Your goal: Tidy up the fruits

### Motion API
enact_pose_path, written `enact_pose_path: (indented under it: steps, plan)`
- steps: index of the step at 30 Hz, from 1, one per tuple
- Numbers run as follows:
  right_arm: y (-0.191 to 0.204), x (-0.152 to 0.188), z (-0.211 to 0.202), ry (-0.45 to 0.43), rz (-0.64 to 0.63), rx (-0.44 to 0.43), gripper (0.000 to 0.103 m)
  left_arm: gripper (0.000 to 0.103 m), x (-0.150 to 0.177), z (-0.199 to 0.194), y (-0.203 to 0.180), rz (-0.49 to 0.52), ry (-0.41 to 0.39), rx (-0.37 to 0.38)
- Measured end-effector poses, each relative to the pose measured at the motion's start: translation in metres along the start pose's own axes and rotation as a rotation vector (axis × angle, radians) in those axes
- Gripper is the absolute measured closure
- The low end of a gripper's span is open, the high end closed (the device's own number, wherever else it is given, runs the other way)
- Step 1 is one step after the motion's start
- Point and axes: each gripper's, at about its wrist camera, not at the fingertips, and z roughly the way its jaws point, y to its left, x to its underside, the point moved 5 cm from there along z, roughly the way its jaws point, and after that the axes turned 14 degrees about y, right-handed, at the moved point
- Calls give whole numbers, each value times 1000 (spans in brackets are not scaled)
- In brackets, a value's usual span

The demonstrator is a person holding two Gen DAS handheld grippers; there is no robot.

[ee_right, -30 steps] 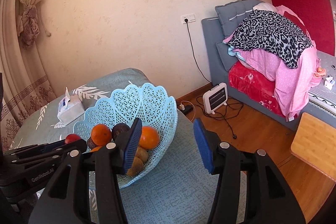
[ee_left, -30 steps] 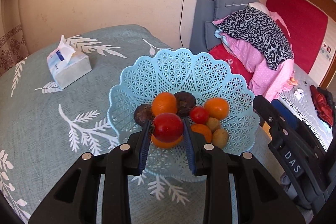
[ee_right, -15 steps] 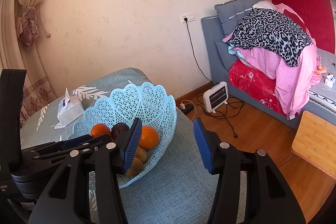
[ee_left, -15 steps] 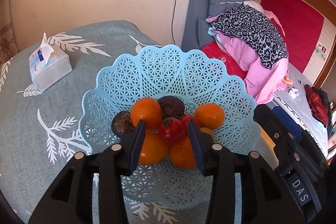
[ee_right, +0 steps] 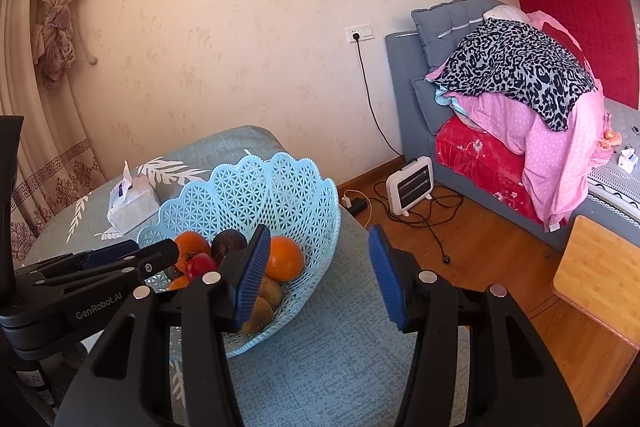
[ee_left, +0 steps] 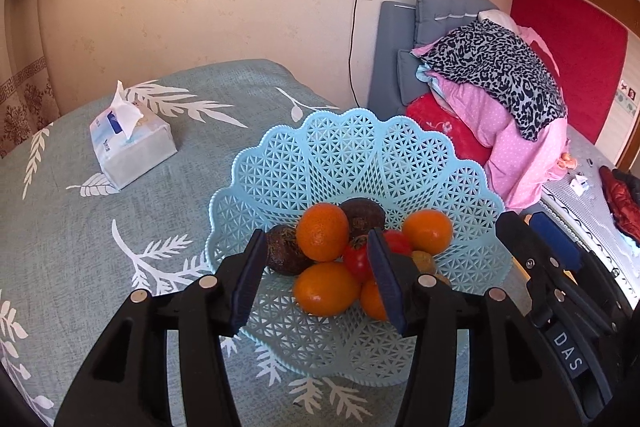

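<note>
A light-blue lattice basket point(ee_left: 360, 155) stands on the table and holds oranges point(ee_left: 322, 231), dark round fruits point(ee_left: 362, 213) and kiwis point(ee_left: 424, 261). A red fruit point(ee_left: 356, 259) lies among them, free of the pads. My left gripper point(ee_left: 316, 263) hovers at the basket's near rim; its jaws are opening, with only the heaped fruit behind the gap. In the right wrist view, my right gripper point(ee_right: 318, 263) stands open and empty over the cloth, right of the basket point(ee_right: 260, 187). There the left gripper point(ee_right: 160, 253) reaches in from the left beside the red fruit point(ee_right: 199, 265).
A tissue box point(ee_left: 132, 147) sits at the table's far left on the teal leaf-print cloth point(ee_left: 80, 227). The table's edge falls away just right of the basket. Beyond are a bed with piled bedding point(ee_left: 492, 87), a small heater point(ee_right: 410, 185), floor cables and a wooden stool point(ee_right: 596, 267).
The left gripper's jaws have parted and let go of the red fruit, which now rests among the fruit in the basket. The right gripper has not moved.
</note>
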Motion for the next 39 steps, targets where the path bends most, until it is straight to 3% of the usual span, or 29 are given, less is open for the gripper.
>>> enact_pose_path:
  steps: [24,26,30,34,39]
  plan:
    - [0,1,2,7,-12,27,50,49,24,-46,27,-27,-111,-93]
    - [-1,2,2,10,-8,29,50,41,28,-51,29,-32,-129,-104]
    - [-1,1,5,18,-5,43,50,38,40,-59,36,-53,-144,-105]
    - [2,1,5,28,-20,58,50,21,51,-64,41,-76,-147,-102]
    - [10,11,-6,45,-60,48,47,14,60,-67,45,-79,-161,-132]
